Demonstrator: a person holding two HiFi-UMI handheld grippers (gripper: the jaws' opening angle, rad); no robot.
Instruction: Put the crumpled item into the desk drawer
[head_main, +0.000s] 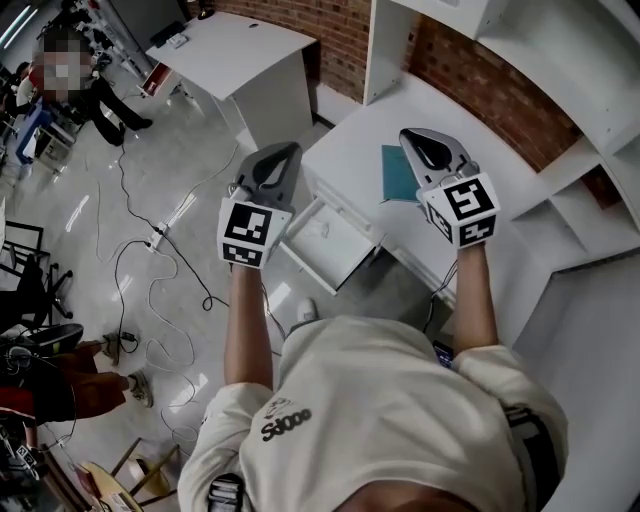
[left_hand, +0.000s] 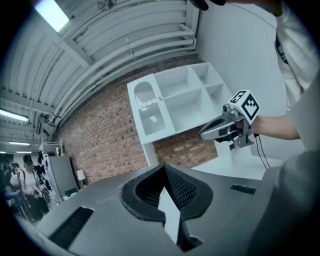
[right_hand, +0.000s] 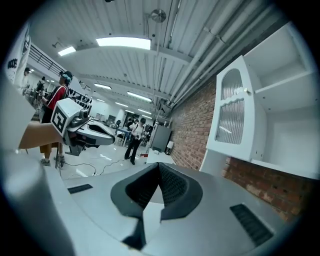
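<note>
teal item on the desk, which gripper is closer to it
Right. The right gripper hangs just beside the teal item; the left gripper is off beyond the open drawer.

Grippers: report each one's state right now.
Left gripper: shut, nothing between its jaws.
Right gripper: shut, nothing between its jaws.
</note>
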